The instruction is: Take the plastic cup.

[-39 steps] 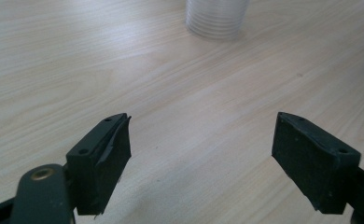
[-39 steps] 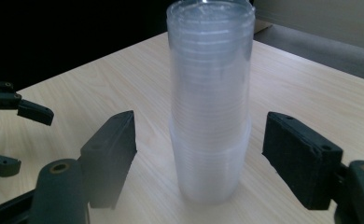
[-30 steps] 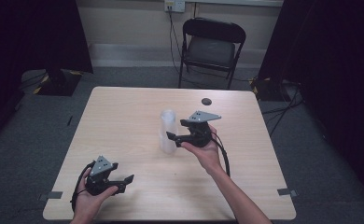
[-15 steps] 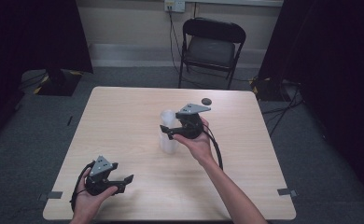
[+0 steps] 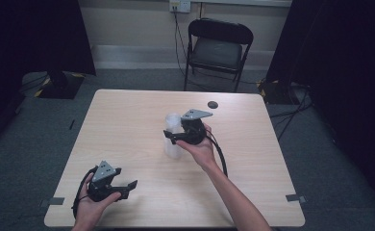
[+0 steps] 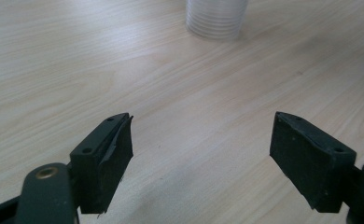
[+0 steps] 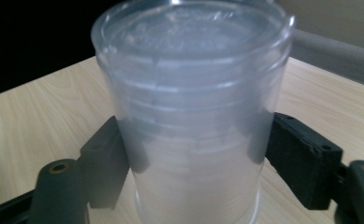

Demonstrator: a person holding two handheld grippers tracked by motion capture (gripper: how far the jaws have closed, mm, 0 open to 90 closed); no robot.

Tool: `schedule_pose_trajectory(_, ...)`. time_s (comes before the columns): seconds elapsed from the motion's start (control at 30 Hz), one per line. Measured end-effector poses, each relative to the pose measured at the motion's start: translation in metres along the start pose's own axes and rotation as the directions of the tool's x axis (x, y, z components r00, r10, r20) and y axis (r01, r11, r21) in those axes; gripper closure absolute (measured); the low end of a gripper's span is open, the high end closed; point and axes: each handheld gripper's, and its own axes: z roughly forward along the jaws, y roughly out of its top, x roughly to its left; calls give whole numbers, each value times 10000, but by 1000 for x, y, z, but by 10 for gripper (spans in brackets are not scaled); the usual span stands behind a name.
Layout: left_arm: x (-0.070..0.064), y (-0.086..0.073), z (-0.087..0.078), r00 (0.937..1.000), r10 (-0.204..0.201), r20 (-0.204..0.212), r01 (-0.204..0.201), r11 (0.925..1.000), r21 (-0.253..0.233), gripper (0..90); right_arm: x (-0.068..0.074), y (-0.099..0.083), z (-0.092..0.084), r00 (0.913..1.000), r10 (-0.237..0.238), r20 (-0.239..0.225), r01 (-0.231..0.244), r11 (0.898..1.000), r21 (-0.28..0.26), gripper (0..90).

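Since it looks like thin clear plastic, the upside-down cup [image 5: 172, 135] mid-surface is probably light, slick and easily crushed, so it's best gripped gently around the lower wall. It's now bracketed by the right tongs [image 7: 194, 163], which have just been closing, pads apparently touching; earlier they sat further right. Left tongs [image 6: 201, 158] are left gaping, empty.

Pale wooden table [image 5: 128, 125] with an upright clear plastic cup [image 5: 172, 137] mid-table, a small dark disc [image 5: 213, 104] near its far edge
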Motion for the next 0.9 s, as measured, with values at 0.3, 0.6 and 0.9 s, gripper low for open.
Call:
schedule_pose_trajectory(0.3,1,0,0,10000,-18,12,18,10000,21,211,-1,-6,11,9999,-91,-79,91,9999,54,258)
schedule_pose_trajectory(0.6,0,-1,1,10000,-42,31,42,10000,79,211,-1,-8,13,9998,-181,-109,182,9998,77,272)
schedule_pose_trajectory(0.9,1,-1,2,10000,-45,50,44,9999,167,211,0,-8,14,9995,-304,-8,304,9995,4,290)
